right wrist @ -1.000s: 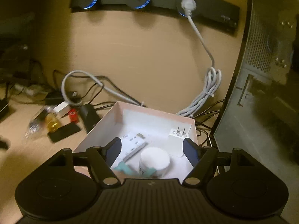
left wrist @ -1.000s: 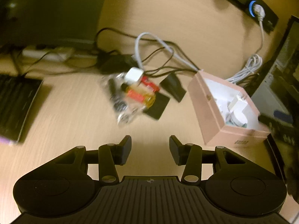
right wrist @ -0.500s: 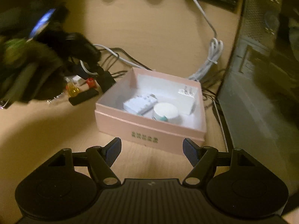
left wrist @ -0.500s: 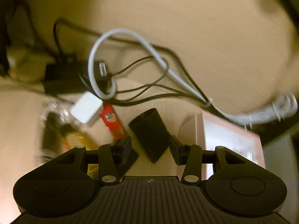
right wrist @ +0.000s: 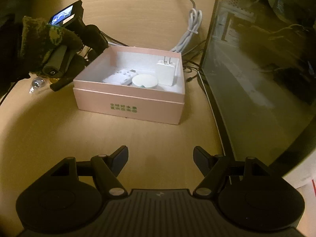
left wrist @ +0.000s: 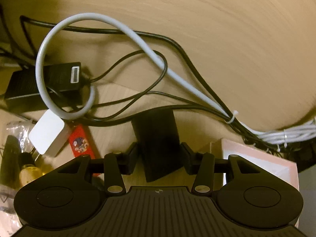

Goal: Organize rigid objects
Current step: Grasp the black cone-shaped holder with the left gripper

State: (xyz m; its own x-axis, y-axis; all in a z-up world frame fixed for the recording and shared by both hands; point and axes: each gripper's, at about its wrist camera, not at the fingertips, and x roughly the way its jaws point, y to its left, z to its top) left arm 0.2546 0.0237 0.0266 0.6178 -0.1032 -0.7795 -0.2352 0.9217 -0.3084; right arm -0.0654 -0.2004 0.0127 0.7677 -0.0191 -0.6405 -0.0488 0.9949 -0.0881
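Observation:
My left gripper [left wrist: 159,159] is open, low over the desk, with a black block [left wrist: 158,142] lying between its fingers; I cannot tell if they touch it. Left of it lie a red lighter [left wrist: 81,144], a white charger cube [left wrist: 46,131] and a small yellow bottle [left wrist: 29,171]. A pink open box [right wrist: 130,98] holds a white plug adapter [right wrist: 165,73], a white round case [right wrist: 145,81] and a white multi-socket adapter [right wrist: 120,77]. The box's corner also shows in the left wrist view [left wrist: 260,164]. My right gripper [right wrist: 161,159] is open and empty, in front of the box.
A tangle of black cables and a grey cable [left wrist: 122,31] lies behind the black block, with a black power brick [left wrist: 41,83]. A dark computer case [right wrist: 256,69] stands right of the box. A coiled white cable [right wrist: 189,31] lies behind the box. The gloved hand with the left gripper [right wrist: 49,51] is left of the box.
My left gripper has moved forward and down to the pile, and the black block now sits between its fingers. My right gripper has pulled back out of the box towards the desk's front.

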